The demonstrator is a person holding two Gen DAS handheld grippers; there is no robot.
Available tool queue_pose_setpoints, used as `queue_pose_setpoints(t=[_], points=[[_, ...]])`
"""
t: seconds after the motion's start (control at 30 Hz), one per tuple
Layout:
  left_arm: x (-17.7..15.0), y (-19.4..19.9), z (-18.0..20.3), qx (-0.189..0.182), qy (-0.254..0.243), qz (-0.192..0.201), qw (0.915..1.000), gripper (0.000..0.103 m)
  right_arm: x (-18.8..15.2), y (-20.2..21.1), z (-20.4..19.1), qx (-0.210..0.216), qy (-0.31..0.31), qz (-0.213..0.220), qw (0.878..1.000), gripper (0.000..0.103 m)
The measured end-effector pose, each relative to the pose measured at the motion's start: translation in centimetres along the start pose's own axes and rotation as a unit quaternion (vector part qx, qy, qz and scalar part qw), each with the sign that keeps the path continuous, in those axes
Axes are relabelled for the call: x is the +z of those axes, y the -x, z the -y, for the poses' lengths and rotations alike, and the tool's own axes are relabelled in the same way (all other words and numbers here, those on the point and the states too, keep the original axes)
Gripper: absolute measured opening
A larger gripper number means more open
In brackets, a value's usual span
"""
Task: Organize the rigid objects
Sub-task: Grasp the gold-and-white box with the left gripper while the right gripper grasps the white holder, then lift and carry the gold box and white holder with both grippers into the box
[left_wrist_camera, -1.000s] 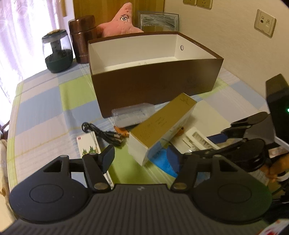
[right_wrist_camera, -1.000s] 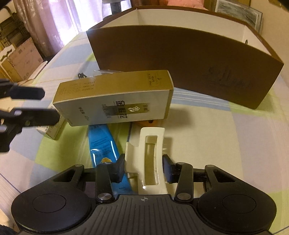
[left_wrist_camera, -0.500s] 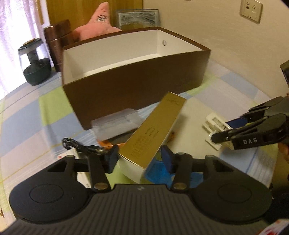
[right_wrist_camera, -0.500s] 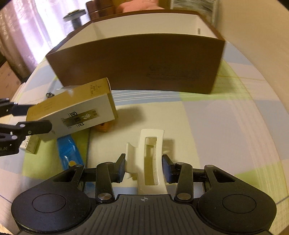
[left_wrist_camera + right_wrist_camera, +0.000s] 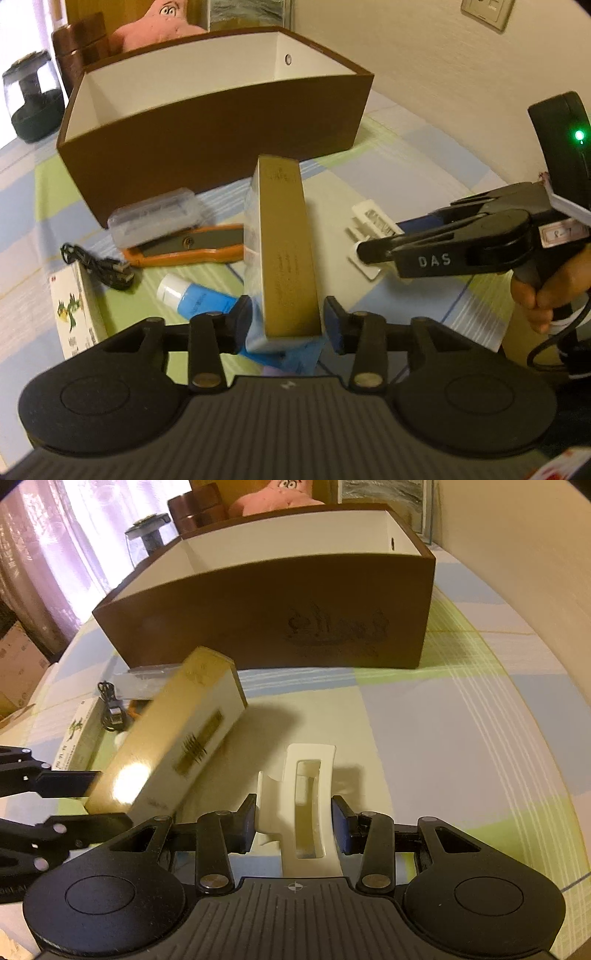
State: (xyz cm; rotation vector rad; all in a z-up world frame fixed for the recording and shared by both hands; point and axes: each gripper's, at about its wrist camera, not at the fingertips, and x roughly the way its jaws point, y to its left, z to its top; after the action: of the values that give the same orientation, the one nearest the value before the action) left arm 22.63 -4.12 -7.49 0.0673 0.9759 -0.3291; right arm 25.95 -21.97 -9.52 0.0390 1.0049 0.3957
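Note:
My left gripper (image 5: 288, 321) is shut on the near end of a long gold carton (image 5: 286, 243) and holds it lifted and tilted over the table; the carton also shows in the right wrist view (image 5: 173, 738). My right gripper (image 5: 293, 823) is shut on a cream hair claw clip (image 5: 303, 801), held above the cloth. The right gripper also shows in the left wrist view (image 5: 364, 249), with the clip (image 5: 369, 221) at its tips. A brown open box with a white inside (image 5: 207, 147) stands behind both, also in the right wrist view (image 5: 277, 620).
Under the carton lie an orange-handled tool (image 5: 184, 247), a clear plastic case (image 5: 155, 216), a black cable (image 5: 99, 264), a blue tube (image 5: 192, 297) and a white carton (image 5: 70, 310). A jar (image 5: 31, 99), a copper canister (image 5: 79, 40) and a pink plush (image 5: 162, 22) stand behind the box.
My left gripper closed in on the gold carton, took hold of its near end and lifted it, swinging it to point at the box. My right gripper raised the clip off the table.

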Motion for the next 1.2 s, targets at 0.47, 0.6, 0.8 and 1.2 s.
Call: queue_pose_setpoints(t=[0.47, 0.6, 0.8, 1.2], points=[[2.1, -3.7, 3.1, 0.013, -0.058, -0.023, 0.9980, 0.049, 0.4, 0.5, 1.7, -0.003, -0.019, 0.008, 1.000, 0.038], [2.4, -4.3, 3.3, 0.014, -0.059, -0.033, 0.9976, 0.061, 0.1, 0.8, 2.7, -0.008, -0.032, 0.008, 0.999, 0.038], [3.0, -6.1, 3.8, 0.027, -0.070, -0.047, 0.9961, 0.063, -0.6, 1.0, 3.9, -0.008, -0.049, 0.000, 0.999, 0.038], [3.3, -8.3, 5.1, 0.048, -0.098, -0.049, 0.9928, 0.056, -0.9, 1.4, 4.6, -0.009, -0.049, -0.001, 0.999, 0.038]])
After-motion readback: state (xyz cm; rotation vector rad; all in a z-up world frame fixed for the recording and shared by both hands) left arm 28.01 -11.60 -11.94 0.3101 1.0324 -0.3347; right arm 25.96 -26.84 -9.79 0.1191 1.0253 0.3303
